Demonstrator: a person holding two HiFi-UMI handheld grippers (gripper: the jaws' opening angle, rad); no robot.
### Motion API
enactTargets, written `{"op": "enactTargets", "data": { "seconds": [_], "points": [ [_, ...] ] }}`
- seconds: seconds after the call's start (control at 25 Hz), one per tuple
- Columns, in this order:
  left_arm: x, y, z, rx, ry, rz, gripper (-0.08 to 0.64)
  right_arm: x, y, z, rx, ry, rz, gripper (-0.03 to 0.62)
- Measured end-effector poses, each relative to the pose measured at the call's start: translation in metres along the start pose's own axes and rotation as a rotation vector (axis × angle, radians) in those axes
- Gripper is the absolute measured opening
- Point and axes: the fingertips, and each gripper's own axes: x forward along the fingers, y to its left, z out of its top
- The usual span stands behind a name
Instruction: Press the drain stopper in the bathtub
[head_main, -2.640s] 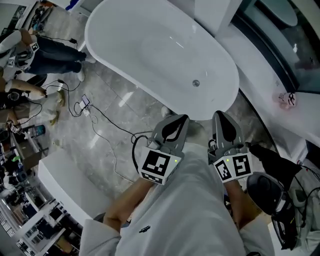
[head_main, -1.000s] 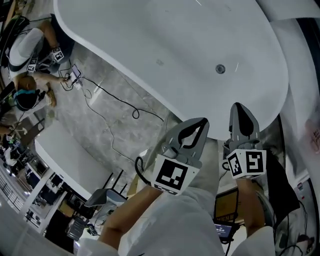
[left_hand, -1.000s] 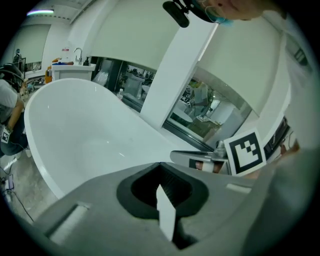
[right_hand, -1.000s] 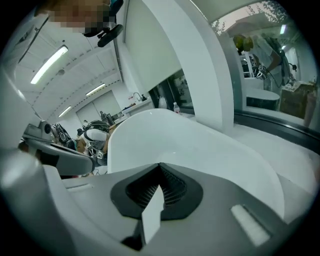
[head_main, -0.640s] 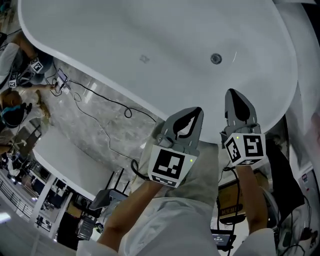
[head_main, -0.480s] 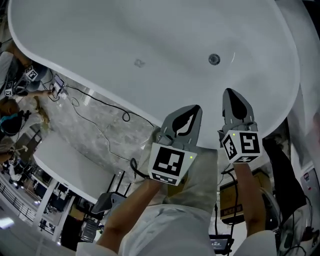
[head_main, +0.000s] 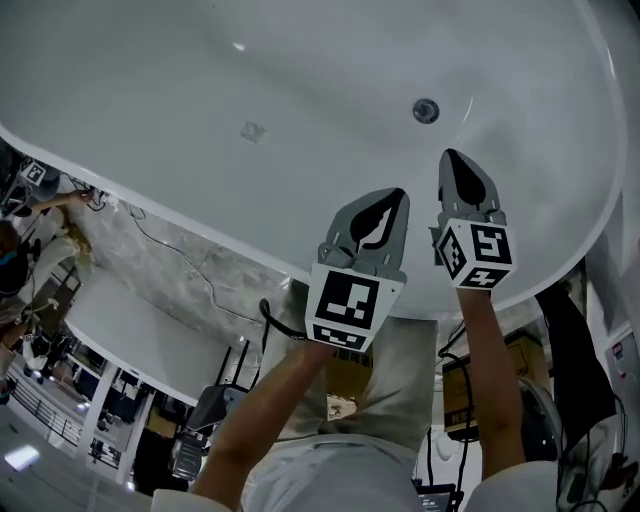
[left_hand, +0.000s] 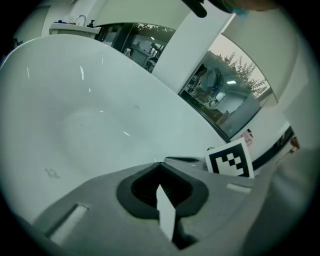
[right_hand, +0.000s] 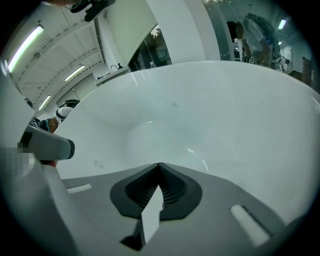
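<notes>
The white bathtub (head_main: 200, 90) fills the top of the head view. Its round metal drain stopper (head_main: 426, 110) sits in the tub floor at the right. My right gripper (head_main: 451, 155) is shut and empty, and its tip hangs over the tub's inside a short way nearer than the stopper. My left gripper (head_main: 396, 195) is also shut and empty, just left of it and farther back over the near wall. In both gripper views the jaws meet at a point, left gripper (left_hand: 159, 164) and right gripper (right_hand: 159, 164), over bare white tub. Neither gripper view shows the stopper.
A small grey mark (head_main: 252, 131) lies on the tub floor to the left. Below the tub rim runs a marble floor with a black cable (head_main: 190, 270) and a white platform (head_main: 130, 335). People (head_main: 20, 220) crouch at far left. Glass panels (left_hand: 225, 100) stand behind the tub.
The tub has grown larger in view as I lean in. Both grippers have moved forward from outside the rim to over the tub's inside, the right one nearing the stopper.
</notes>
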Motion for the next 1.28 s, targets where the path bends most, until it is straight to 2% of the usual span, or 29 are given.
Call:
{"op": "enactTargets", "data": {
  "seconds": [0.32,0.48,0.64,0.88,1.04,1.28],
  "points": [
    [0.051,0.01,-0.026,-0.025,0.031,-0.012,0.005,0.055,-0.026,-0.044,-0.092,0.086,0.024,0.003],
    [0.071,0.016,-0.042,-0.019,0.053,-0.018,0.005,0.08,-0.038,-0.067,-0.101,0.13,0.026,0.002],
    [0.091,0.019,-0.057,-0.044,0.074,-0.007,0.005,0.102,-0.054,-0.082,-0.119,0.172,0.029,0.002],
    [0.115,0.031,-0.078,-0.016,0.117,-0.004,0.005,0.138,-0.066,-0.112,-0.155,0.247,0.018,0.002],
    [0.126,0.039,-0.086,-0.043,0.132,0.005,0.005,0.161,-0.076,-0.135,-0.152,0.302,-0.003,0.002],
    [0.136,0.044,-0.09,-0.045,0.148,0.002,0.005,0.186,-0.093,-0.161,-0.117,0.364,-0.061,0.002]
  ]
}}
